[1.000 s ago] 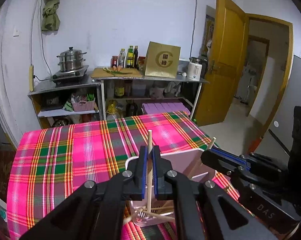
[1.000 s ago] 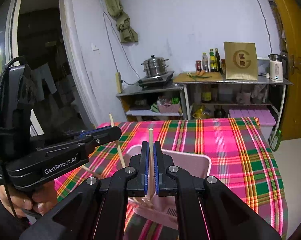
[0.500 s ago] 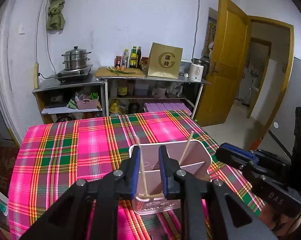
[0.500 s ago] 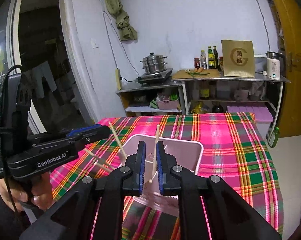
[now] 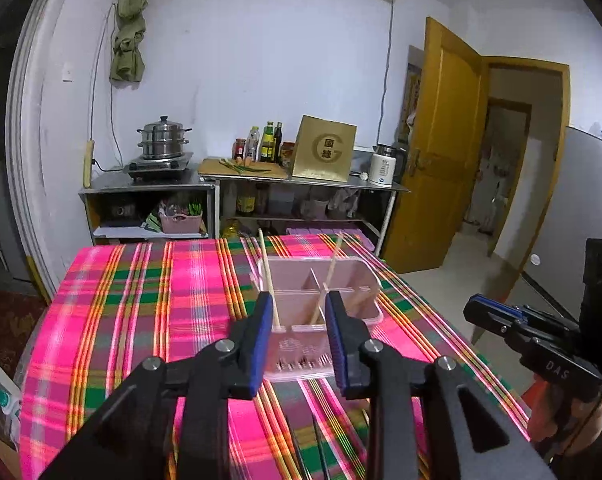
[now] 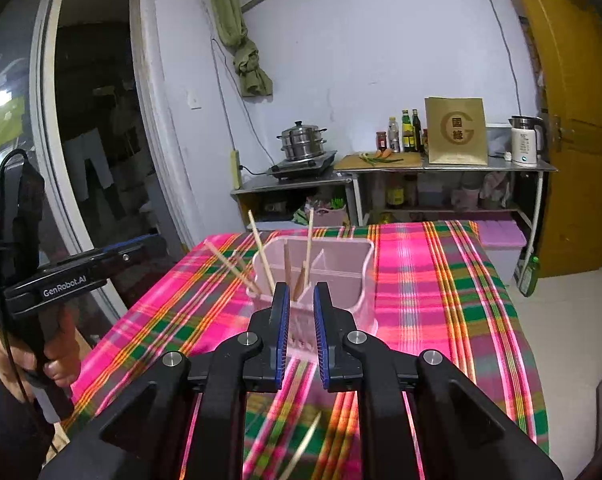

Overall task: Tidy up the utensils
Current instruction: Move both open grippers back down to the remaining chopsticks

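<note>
A pale pink plastic utensil caddy with inner dividers (image 5: 321,300) stands mid-frame on the pink, green and orange plaid tablecloth (image 5: 141,304), several thin wooden chopsticks (image 5: 265,272) leaning inside it. The left gripper (image 5: 297,320) has just been opening and grasps nothing, its blue-padded jaws apart before the caddy. The right gripper (image 6: 302,312) is likewise parted slightly, empty. Another chopstick (image 6: 301,448) lies on the cloth at lower centre. Behind, steel shelving (image 5: 149,188) carries a steamer pot (image 5: 163,138); a yellow wooden door (image 5: 441,140) stands open at right
</note>
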